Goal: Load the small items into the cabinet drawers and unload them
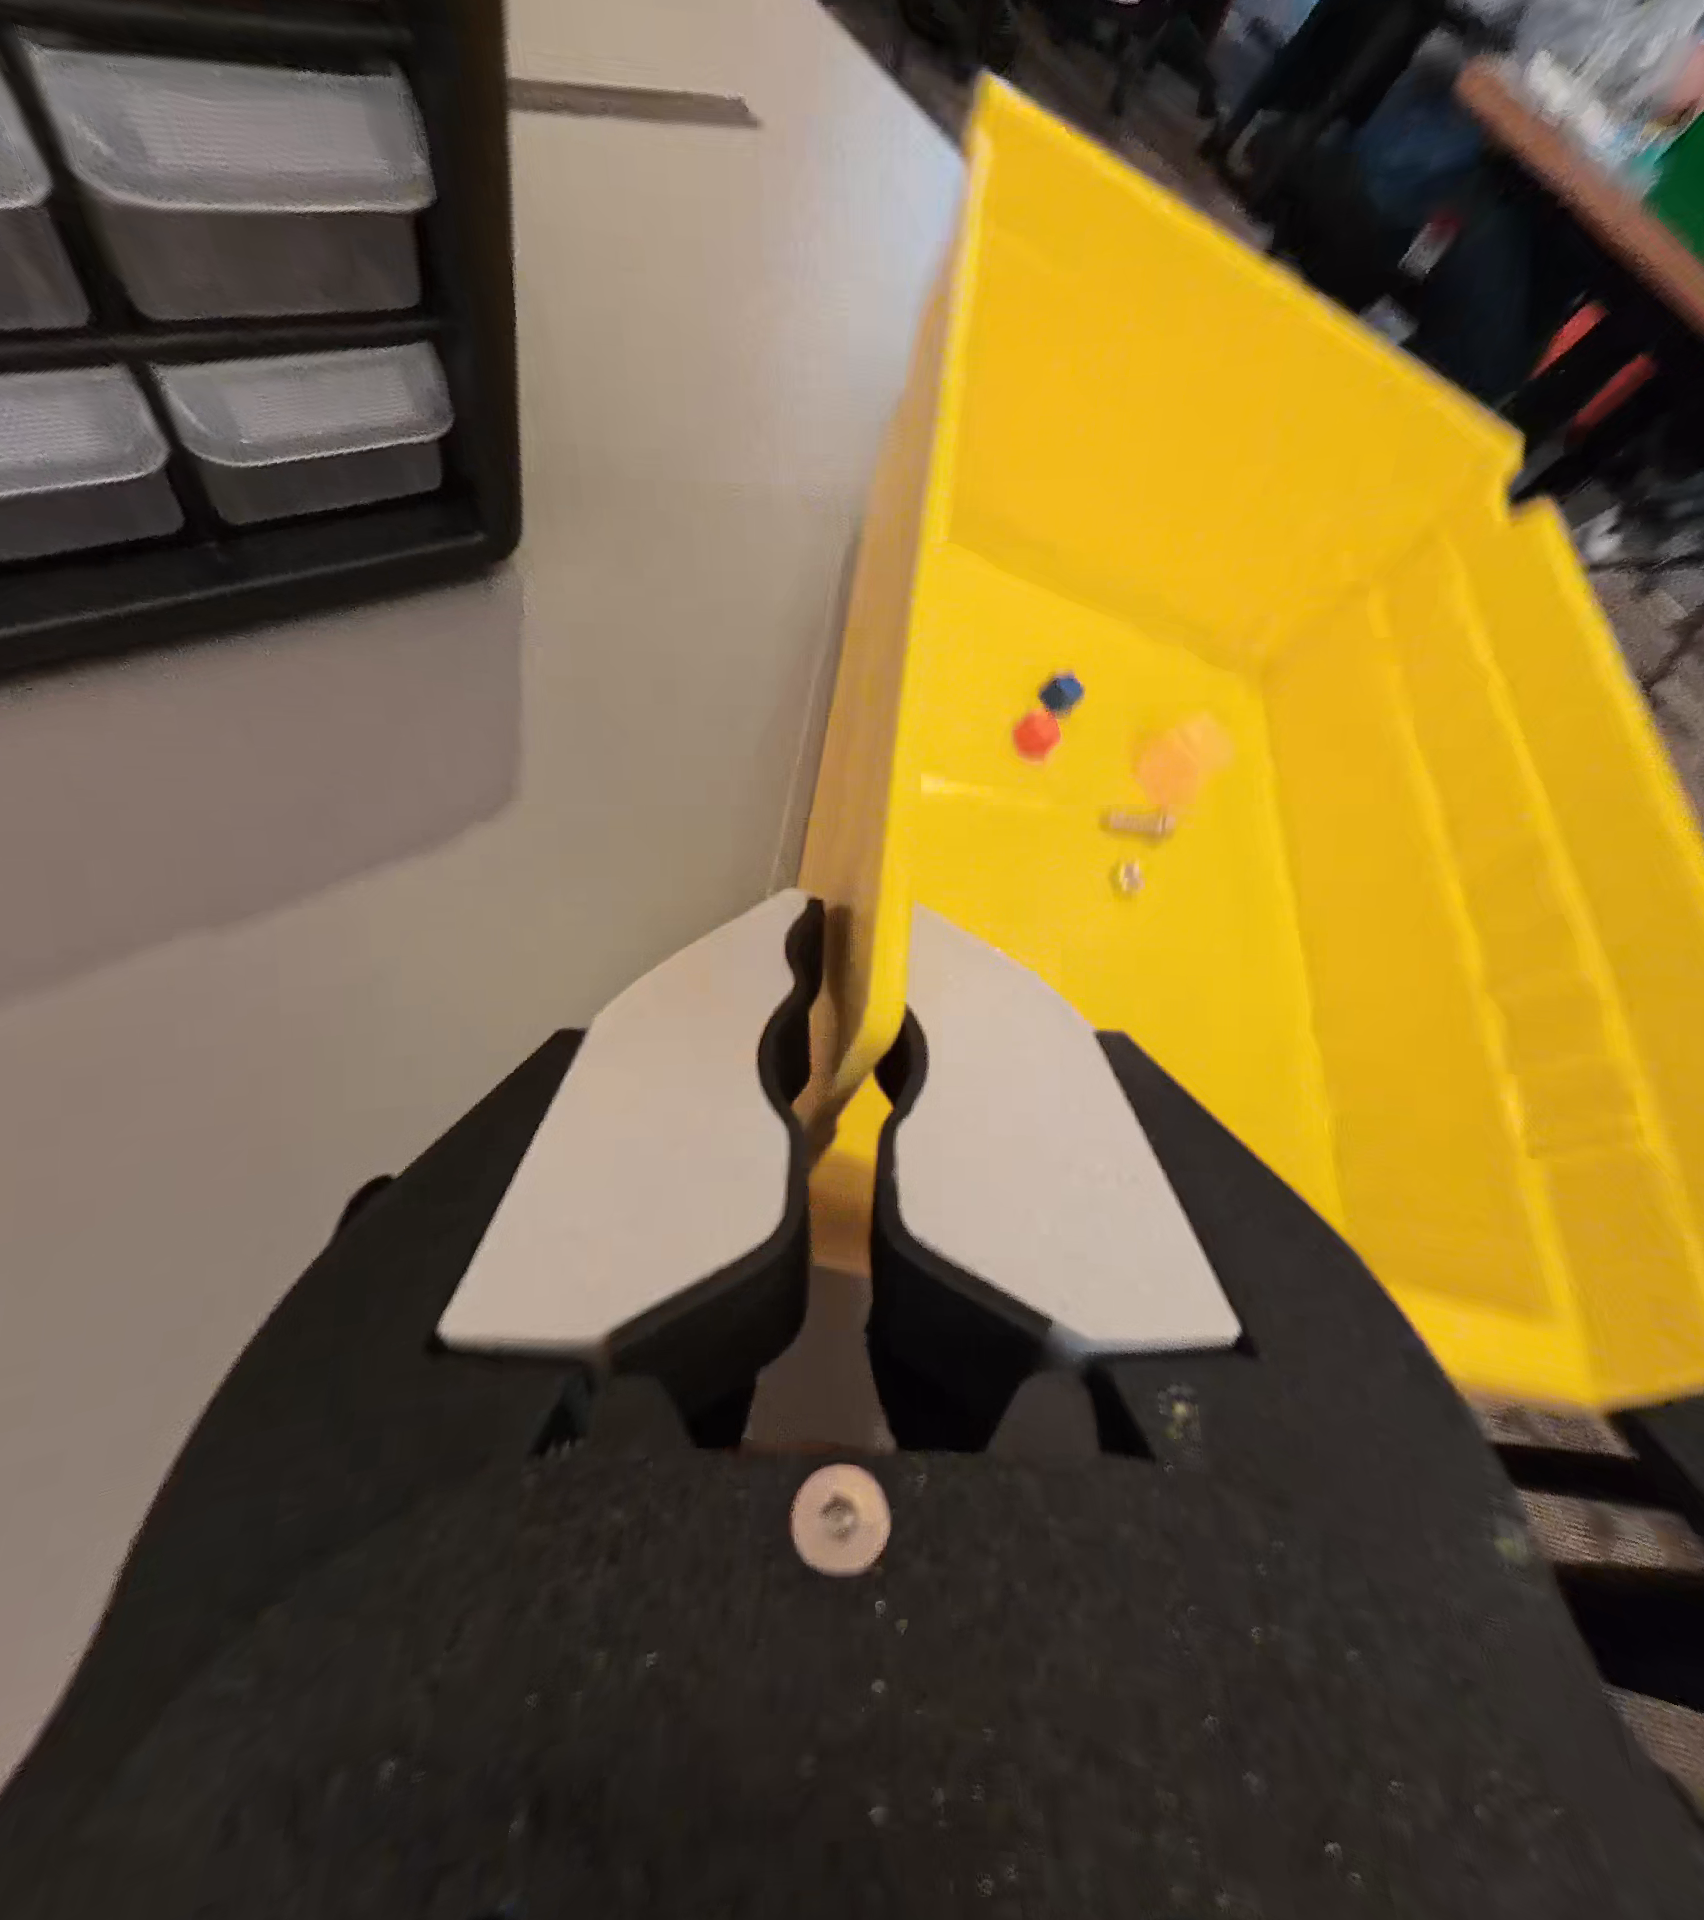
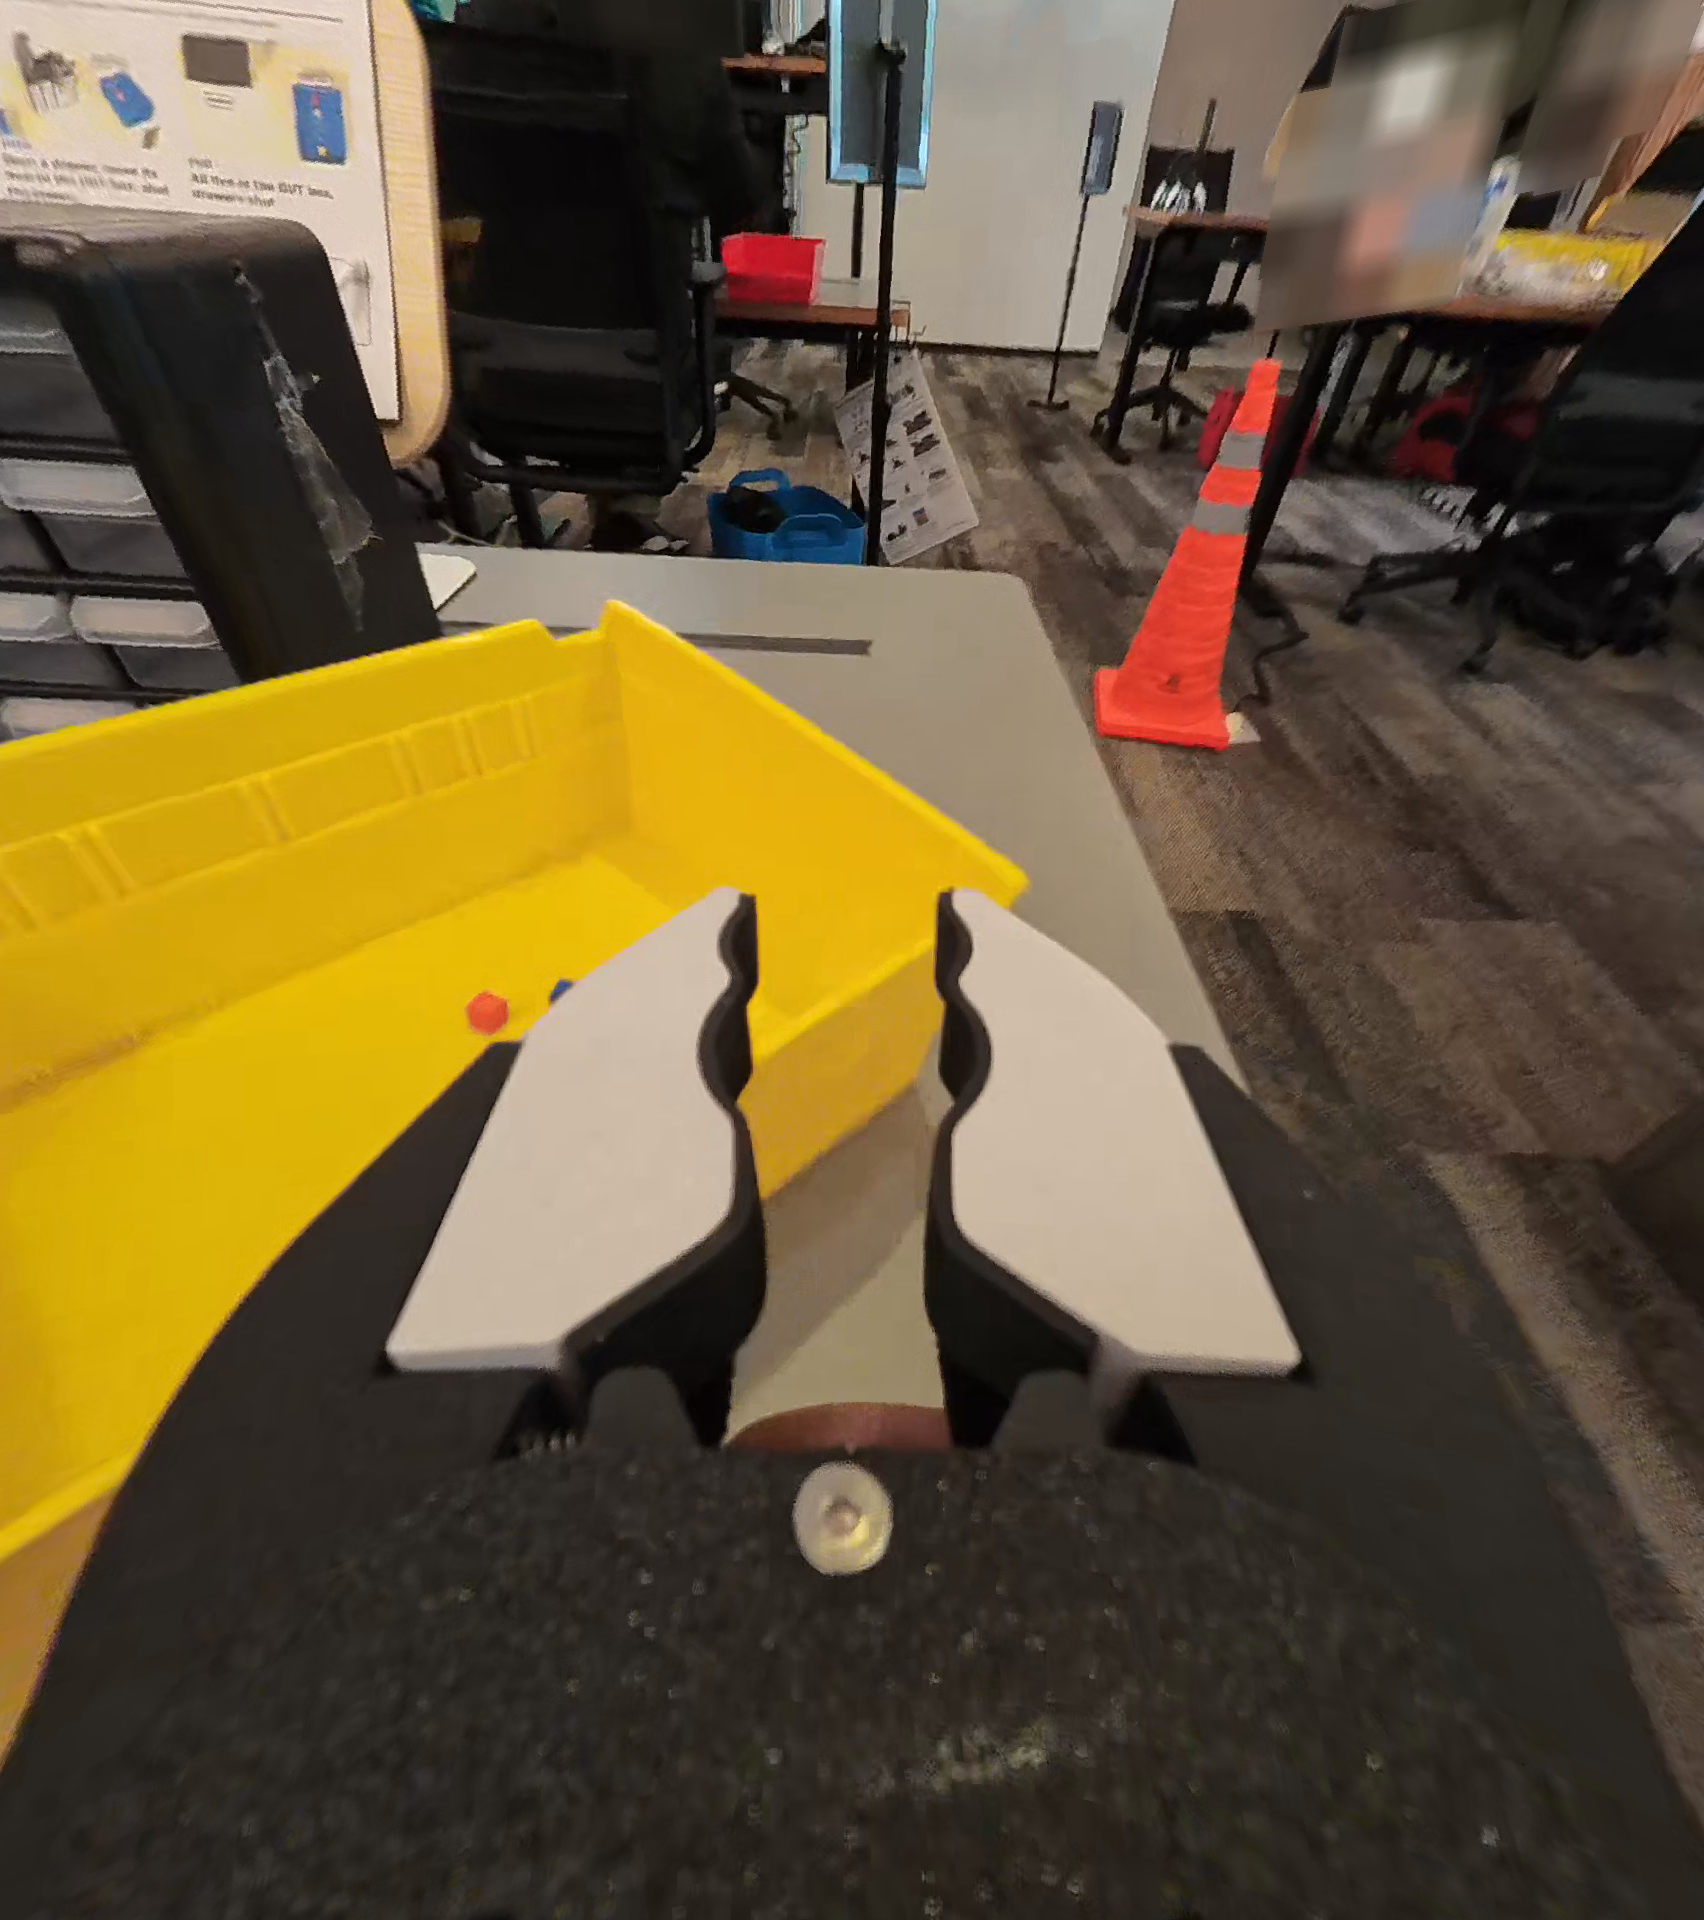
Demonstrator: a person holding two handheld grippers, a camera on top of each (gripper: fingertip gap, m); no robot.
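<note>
The left gripper (image 1: 853,997) is clamped narrow on the near wall of the yellow bin (image 1: 1118,499), prob. to steady or tilt it so the small items (red piece (image 1: 1036,735), blue piece (image 1: 1061,692), orange block (image 1: 1183,760), 2 bits of metal hardware (image 1: 1137,823)) stay reachable on its floor. The right gripper (image 2: 843,997) hangs over the bin's end, fingers parted w/ nothing between. The drawer cabinet (image 1: 204,312), drawers all closed, stands just beside the bin on the table (image 1: 671,520).

Beyond the table we see an orange cone (image 2: 1203,582), a blue bag (image 2: 788,517), and perhaps office chairs (image 2: 578,343).
</note>
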